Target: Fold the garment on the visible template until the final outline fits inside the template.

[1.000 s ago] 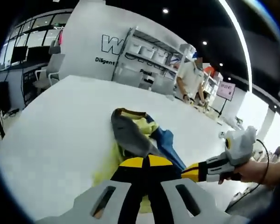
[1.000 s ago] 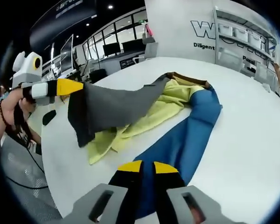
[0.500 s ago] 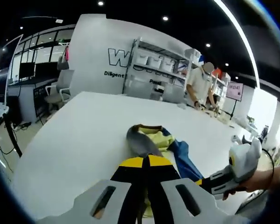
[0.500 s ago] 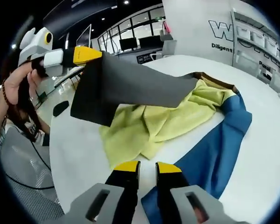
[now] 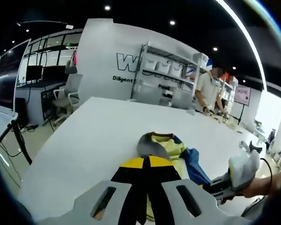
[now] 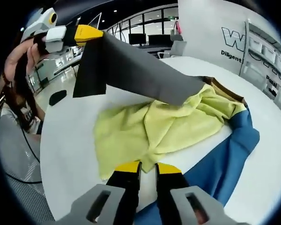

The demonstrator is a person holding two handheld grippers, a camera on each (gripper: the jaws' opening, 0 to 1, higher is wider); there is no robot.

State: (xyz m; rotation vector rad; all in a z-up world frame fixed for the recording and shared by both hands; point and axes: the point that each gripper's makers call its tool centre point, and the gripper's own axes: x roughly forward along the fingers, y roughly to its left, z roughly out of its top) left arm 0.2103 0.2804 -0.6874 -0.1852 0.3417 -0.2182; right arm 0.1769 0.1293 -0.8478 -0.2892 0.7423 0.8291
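Note:
A garment with a yellow body (image 6: 164, 126), a grey sleeve (image 6: 140, 70), a blue sleeve (image 6: 225, 159) and a brown collar (image 6: 220, 88) lies on the white table (image 6: 65, 140). My left gripper (image 6: 86, 33) is shut on the grey sleeve's cuff and holds it raised above the table at upper left. In the left gripper view its jaws (image 5: 147, 162) stand together over the grey sleeve (image 5: 150, 144). My right gripper (image 6: 141, 167) is shut low at the near end of the blue sleeve. It enters the left gripper view (image 5: 225, 180) from the right.
A person's hand (image 6: 23, 61) holds the left gripper past the table's rounded near edge. White shelving (image 5: 173, 70) and a standing person (image 5: 208, 93) are beyond the table's far end. An office chair (image 5: 68, 96) stands to the left. Bare tabletop (image 5: 98, 131) lies left of the garment.
The left gripper has lifted the grey sleeve higher and back. The yellow body now lies more spread out in front of the right gripper, which still holds the blue sleeve.

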